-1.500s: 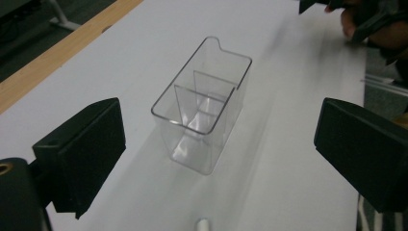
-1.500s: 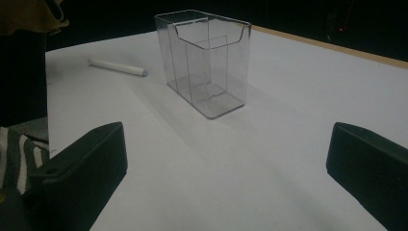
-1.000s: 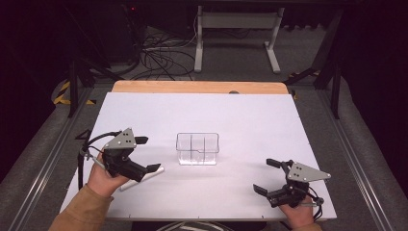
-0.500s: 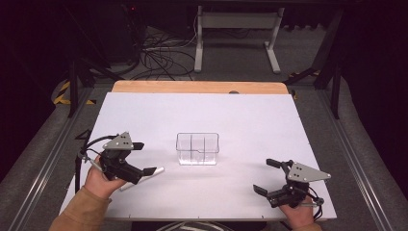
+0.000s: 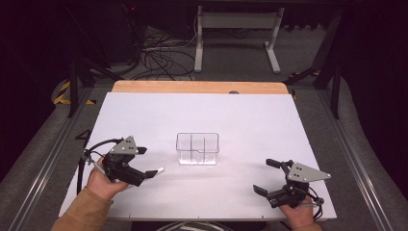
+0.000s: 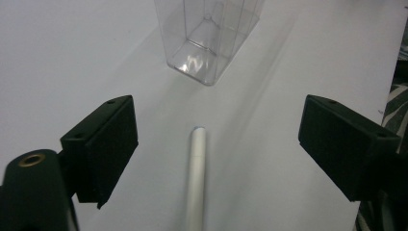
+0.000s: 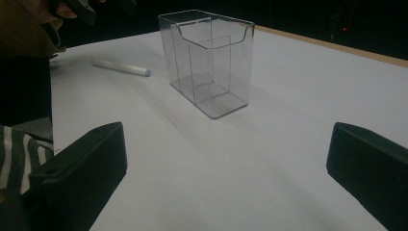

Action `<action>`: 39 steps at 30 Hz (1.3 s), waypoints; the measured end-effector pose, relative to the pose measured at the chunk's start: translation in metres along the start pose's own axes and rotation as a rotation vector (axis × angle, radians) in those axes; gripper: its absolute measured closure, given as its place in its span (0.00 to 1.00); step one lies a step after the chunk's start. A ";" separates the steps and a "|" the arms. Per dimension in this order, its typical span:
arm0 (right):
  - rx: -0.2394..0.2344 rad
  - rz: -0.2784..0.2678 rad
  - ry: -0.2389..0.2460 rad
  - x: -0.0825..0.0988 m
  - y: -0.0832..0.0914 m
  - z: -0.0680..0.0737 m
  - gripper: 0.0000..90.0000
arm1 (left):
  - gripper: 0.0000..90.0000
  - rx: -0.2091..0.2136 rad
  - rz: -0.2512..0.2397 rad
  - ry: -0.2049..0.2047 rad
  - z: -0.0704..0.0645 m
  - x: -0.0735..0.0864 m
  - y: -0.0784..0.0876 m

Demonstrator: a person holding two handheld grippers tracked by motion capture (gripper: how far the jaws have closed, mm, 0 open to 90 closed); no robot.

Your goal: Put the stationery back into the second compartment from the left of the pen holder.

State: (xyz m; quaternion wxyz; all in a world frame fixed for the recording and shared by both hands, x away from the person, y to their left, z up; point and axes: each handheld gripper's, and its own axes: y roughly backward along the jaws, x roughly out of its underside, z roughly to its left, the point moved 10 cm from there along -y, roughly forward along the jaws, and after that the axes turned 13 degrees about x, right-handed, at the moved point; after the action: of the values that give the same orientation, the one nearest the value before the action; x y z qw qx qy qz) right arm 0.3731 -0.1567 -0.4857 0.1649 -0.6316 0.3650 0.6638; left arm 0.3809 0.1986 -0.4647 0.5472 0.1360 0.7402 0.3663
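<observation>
One white pen (image 6: pixel 196 178) | tip toward clear organizer (image 6: pixel 207 38) | left gripper (image 6: pixel 216 144) jaws wide astride it, closing, untouched

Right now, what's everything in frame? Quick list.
Clear plastic divided organiser box: 1, transparent, upright near the table's middle.
White slim pen: 1, white, flat on the table between the left tongs' open jaws, untouched.
White table top: 1, white, wooden strip at far edge.
Cables: several, dark, floor beyond the table.
Metal stand: 1, grey, floor behind.
Left tongs: 1, black, jaws have just been closing around the pen.
Right tongs: 1, black, open, near right corner.
</observation>
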 end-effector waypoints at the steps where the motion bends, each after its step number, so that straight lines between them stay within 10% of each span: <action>1: -0.001 0.000 0.000 0.000 0.000 0.000 0.01 | 0.18 -0.005 0.010 0.002 0.000 0.001 0.000; 18: -0.005 0.000 0.000 0.000 0.000 0.001 0.01 | 0.32 0.013 0.173 0.102 0.009 0.022 -0.016; 39: -0.009 0.002 -0.001 0.000 0.000 0.001 0.01 | 0.42 0.000 0.365 0.103 0.010 0.044 -0.029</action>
State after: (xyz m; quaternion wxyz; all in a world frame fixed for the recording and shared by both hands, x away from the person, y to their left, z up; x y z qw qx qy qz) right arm 0.3724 -0.1559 -0.4861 0.1617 -0.6317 0.3626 0.6659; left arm 0.3798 0.2089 -0.5171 0.4331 0.2494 0.7302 0.4660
